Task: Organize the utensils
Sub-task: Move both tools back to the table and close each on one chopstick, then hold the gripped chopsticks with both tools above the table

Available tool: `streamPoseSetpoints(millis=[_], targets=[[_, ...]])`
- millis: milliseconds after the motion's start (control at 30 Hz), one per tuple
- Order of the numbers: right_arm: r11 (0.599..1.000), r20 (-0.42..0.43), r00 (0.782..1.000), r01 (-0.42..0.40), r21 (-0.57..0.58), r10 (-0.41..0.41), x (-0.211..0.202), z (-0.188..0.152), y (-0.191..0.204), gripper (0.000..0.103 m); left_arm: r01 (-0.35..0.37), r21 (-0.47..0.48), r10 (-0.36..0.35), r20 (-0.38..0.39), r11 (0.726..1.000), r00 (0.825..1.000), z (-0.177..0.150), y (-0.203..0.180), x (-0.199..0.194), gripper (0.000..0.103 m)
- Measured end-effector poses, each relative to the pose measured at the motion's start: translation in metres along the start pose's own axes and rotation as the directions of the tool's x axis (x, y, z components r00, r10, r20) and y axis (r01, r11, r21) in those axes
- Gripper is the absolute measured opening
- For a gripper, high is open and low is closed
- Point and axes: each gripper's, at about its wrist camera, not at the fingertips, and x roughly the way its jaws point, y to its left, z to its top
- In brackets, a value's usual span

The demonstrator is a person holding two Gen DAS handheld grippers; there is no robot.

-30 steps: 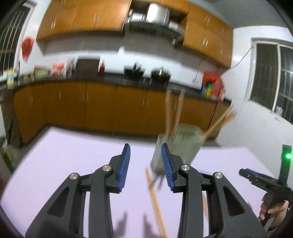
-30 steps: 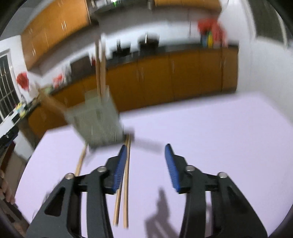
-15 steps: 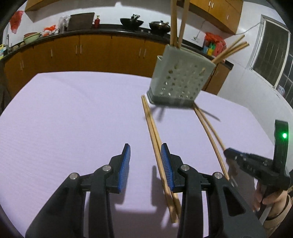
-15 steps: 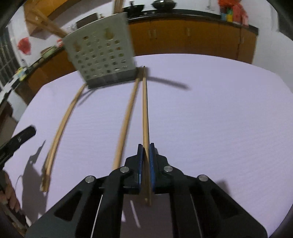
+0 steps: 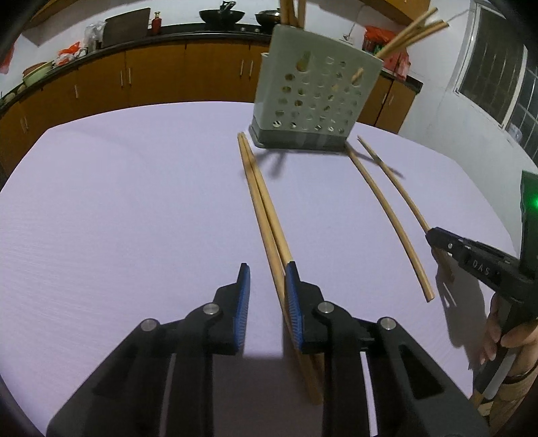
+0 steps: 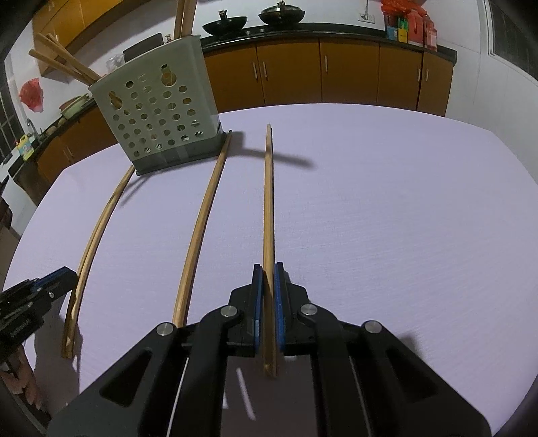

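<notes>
A grey perforated utensil holder (image 5: 316,101) stands on the lilac table (image 5: 117,208) with several chopsticks in it; it also shows in the right wrist view (image 6: 158,117). A pair of chopsticks (image 5: 265,215) lies in front of it, running under my open left gripper (image 5: 265,275), beside its right finger. My right gripper (image 6: 267,272) is shut on one chopstick (image 6: 268,201), its far tip raised off the table. It shows in the left wrist view (image 5: 433,235) holding that chopstick (image 5: 393,178). Another chopstick (image 6: 201,222) lies loose on the table, left of the held one.
The chopstick pair lies at the left in the right wrist view (image 6: 97,228), next to the left gripper (image 6: 50,282). Orange kitchen cabinets (image 6: 336,77) and a dark counter with woks (image 6: 235,25) run behind the table. A window (image 5: 497,74) is at the right.
My left gripper has come down close over the pair of chopsticks. My right gripper has closed on one chopstick and lifted its far tip off the table.
</notes>
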Motion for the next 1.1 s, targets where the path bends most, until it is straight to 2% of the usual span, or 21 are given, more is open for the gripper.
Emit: streamPoseSetpoints(millis=[233,333,433,500,567,700,867,1100], targets=[[0.999,0.000,1.000,0.020,-0.032,-0.020,0.000,-0.001,0.005,0.008,-0.060,0.017,0.060,-0.015,0.998,0.998,0.005,-0.005,0.005,0.021],[0.999,0.000,1.000,0.003,-0.039,-0.003,0.000,-0.002,0.009,0.009,-0.076,0.024,0.076,-0.012,0.997,0.997,0.007,-0.009,0.009,0.021],[0.998,0.000,1.000,0.008,-0.055,-0.008,0.001,-0.002,0.013,0.009,-0.086,0.025,0.087,-0.005,0.996,0.996,0.009,-0.009,0.011,0.016],[0.998,-0.001,1.000,0.007,-0.056,-0.007,0.001,-0.002,0.013,0.009,-0.079,0.012,0.079,-0.006,0.997,0.997,0.010,-0.004,0.011,0.009],[0.998,-0.001,1.000,0.009,-0.061,-0.009,0.001,-0.001,0.012,0.009,-0.051,-0.007,0.051,-0.007,0.999,0.999,0.010,0.003,0.010,0.008],[0.997,0.007,0.999,0.050,-0.056,-0.049,0.000,0.001,0.004,0.008,-0.081,-0.017,0.081,-0.005,0.997,0.997,0.011,0.015,0.007,0.008],[0.997,0.012,0.997,0.079,-0.023,-0.079,-0.001,0.003,-0.013,0.008,-0.136,-0.085,0.136,-0.001,0.987,0.991,0.013,0.047,0.002,0.008],[0.995,0.012,0.996,0.089,-0.033,-0.089,-0.002,0.003,-0.016,0.008,-0.139,-0.109,0.140,0.005,0.984,0.990,0.013,0.056,0.000,0.009]])
